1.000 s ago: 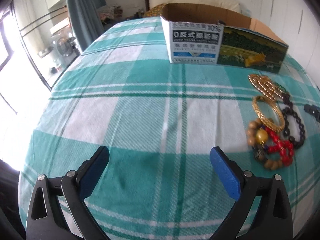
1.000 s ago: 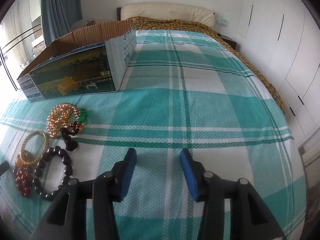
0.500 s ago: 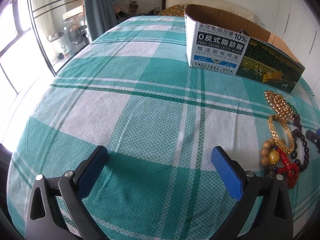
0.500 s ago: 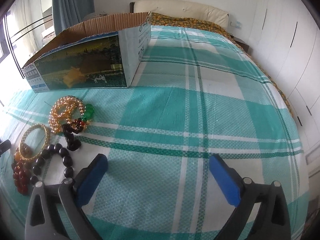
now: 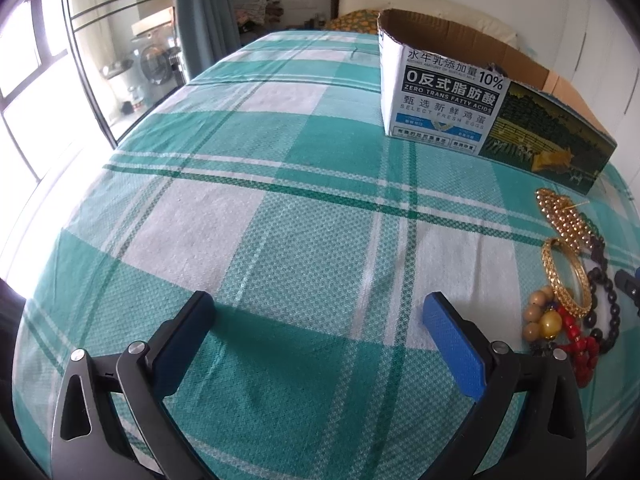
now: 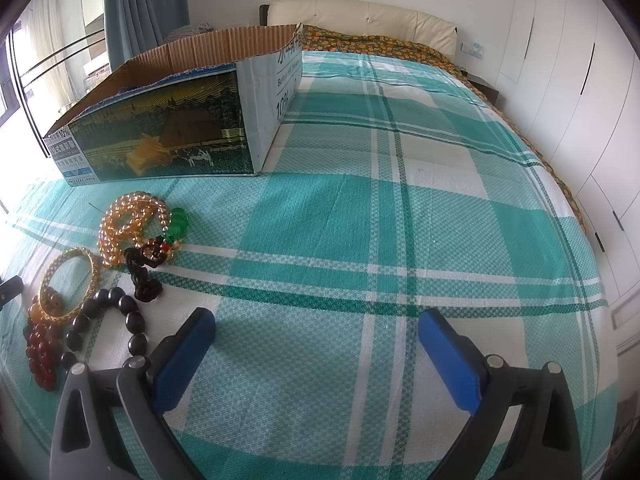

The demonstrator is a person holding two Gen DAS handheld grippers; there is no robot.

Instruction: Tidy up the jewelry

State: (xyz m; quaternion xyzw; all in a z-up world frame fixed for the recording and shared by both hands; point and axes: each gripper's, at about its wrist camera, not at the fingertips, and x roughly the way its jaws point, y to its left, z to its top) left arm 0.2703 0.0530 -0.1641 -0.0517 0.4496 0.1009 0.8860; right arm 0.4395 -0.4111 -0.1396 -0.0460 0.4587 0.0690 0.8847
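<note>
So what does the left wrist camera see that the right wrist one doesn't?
Only the left view shows the big window and washing machine. Only the right view shows the white wardrobe doors, the cream headboard and a green bead cluster. Both show the cardboard box, the gold bangle, the bracelets and an open hand-held gripper.

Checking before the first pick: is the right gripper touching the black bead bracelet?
Cannot tell. In the right wrist view the right gripper hangs open, and its left finger overlaps the black bead bracelet in the image, hiding any gap.
</note>
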